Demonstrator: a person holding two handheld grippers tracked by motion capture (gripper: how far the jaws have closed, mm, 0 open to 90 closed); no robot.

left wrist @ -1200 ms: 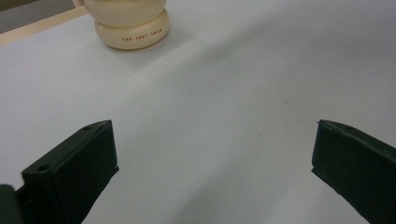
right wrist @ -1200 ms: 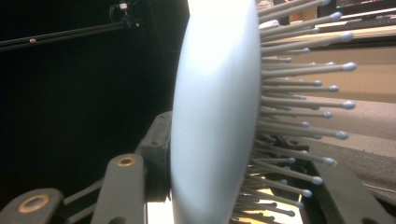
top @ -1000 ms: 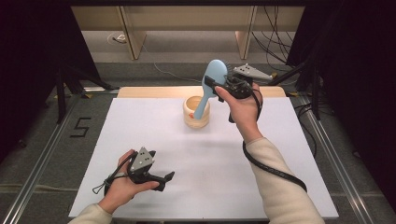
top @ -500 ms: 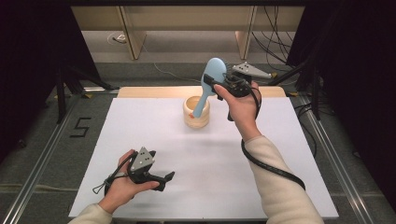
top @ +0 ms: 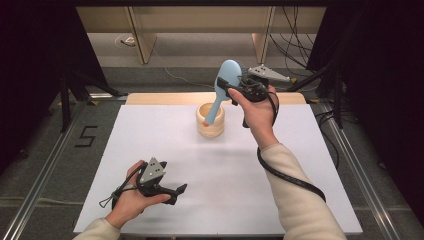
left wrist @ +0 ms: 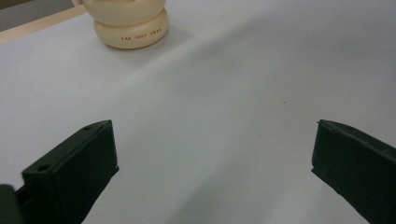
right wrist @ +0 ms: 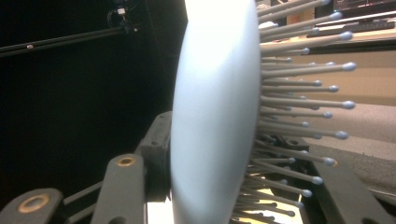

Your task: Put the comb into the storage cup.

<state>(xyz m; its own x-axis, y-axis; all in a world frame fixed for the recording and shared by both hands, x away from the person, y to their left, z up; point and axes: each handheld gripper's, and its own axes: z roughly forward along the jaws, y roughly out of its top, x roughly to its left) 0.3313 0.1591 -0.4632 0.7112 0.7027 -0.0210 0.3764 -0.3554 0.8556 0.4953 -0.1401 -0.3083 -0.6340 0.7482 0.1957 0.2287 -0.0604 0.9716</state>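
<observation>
Fingers of the right gripper (top: pixel 226 89) are clamped on a light blue hairbrush (top: pixel 223 87), closed as far as the brush lets them; in the right gripper view the brush head (right wrist: pixel 215 116) stands on edge between them, its ball-tipped bristles pointing to the right of that view. Compared with a second ago the brush leans much the same way and the right hand (top: pixel 257 111) has kept its place at the far side of the desk (top: pixel 225 165). From above, the brush slants down to the left, its head up above the gripper and its handle end reaching into the mouth of a cream wooden cup (top: pixel 210 120). Whether the handle touches the inside of the cup I cannot tell. A small orange patch shows low on the cup's front.

Left gripper (top: pixel 172 191) also lies where it did, low over the near left part of the white desk, held in the left hand (top: pixel 132 192). Its fingers stand wide apart with nothing between them, and in the left gripper view the cup (left wrist: pixel 130 23) sits well beyond them.
</observation>
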